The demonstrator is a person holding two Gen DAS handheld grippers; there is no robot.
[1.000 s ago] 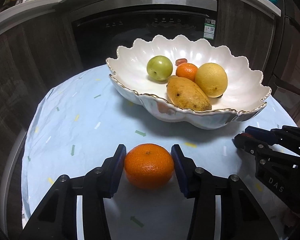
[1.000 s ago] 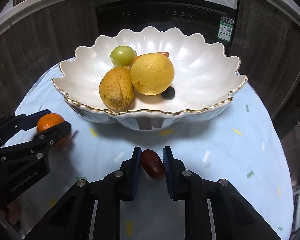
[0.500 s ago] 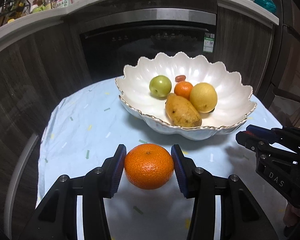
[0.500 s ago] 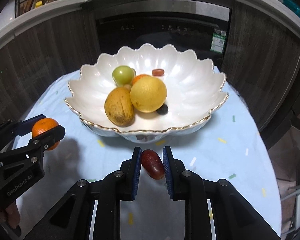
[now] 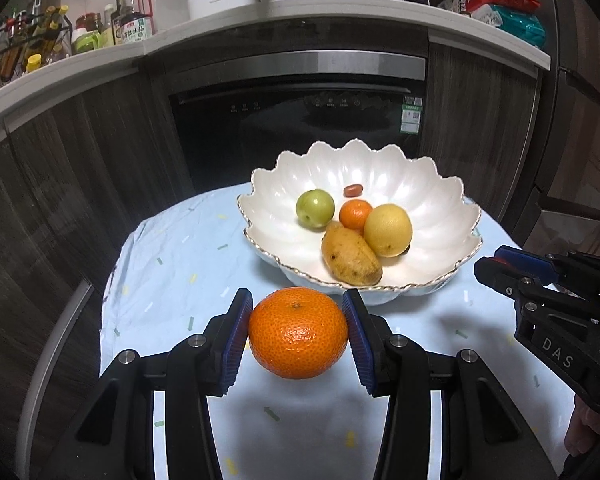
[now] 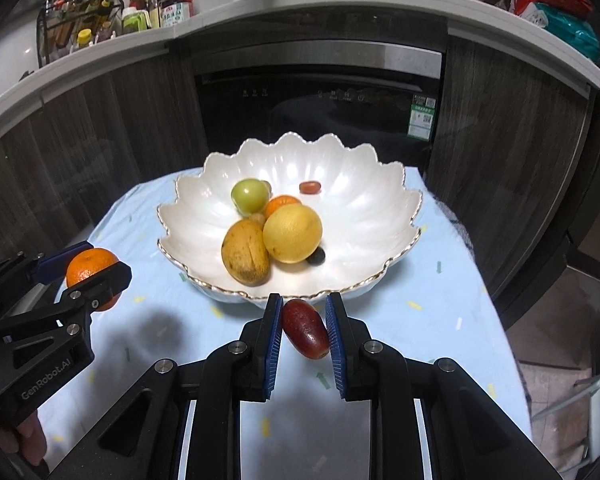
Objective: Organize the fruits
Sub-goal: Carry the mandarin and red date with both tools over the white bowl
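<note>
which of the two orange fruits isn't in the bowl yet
The larger orange, clamped in the left claw above the tablecloth. The smaller orange already sits in the white bowl, between the green fruit and the yellow one.

small dark fruit [image 6: 315, 256] mostly hidden behind lemon [image 6: 293, 233], type unclear, right claw [image 5: 500, 266] cut off at frame edge, grip w/ contents hidden in left view, bottle labels [image 5: 134, 28] too small to read

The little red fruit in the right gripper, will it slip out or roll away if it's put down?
The red fruit looks smooth and shiny, so it may be slippery. It sits tilted in the right gripper, so it could twist. Being oval, it would probably wobble rather than roll far.
</note>
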